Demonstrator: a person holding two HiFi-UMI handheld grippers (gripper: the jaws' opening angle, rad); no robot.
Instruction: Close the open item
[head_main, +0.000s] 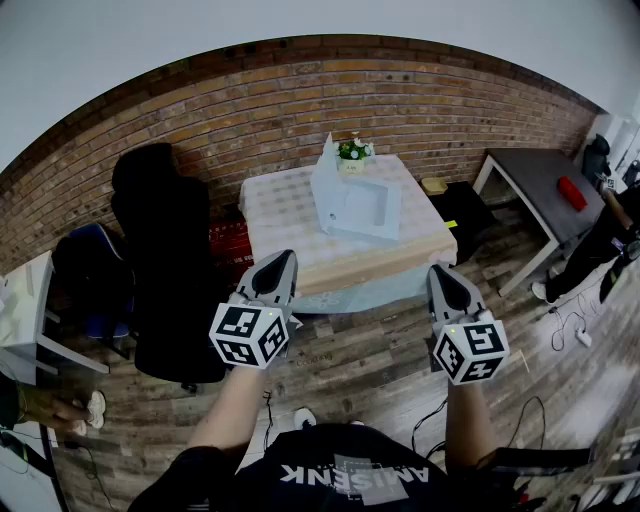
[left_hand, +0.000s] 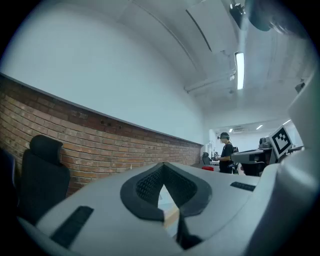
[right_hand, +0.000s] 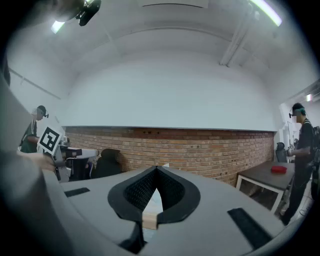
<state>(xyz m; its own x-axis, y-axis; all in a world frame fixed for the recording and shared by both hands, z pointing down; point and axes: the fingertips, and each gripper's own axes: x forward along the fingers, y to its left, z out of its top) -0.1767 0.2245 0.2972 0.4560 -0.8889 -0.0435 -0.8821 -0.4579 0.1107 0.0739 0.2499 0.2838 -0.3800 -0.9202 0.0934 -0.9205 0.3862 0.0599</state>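
All three views toward brick wall (head_main: 300, 110)

Person wearing black short-sleeved shirt (head_main: 340, 472) bearing white lettering; above the shirt, left gripper (head_main: 286, 258) and right gripper (head_main: 440, 270) showing grey tapered shells, carrying black-and-white marker cubes (head_main: 250, 335)

This looks like a recording lab in a studio room. A brick wall (head_main: 300, 100) runs behind the cloth-covered worktop (head_main: 285, 210). Right of the worktop are a grey table (head_main: 535, 175), a headset-wearing person (head_main: 600, 240), and cables (head_main: 568, 322) on the plank floor (head_main: 380, 370).
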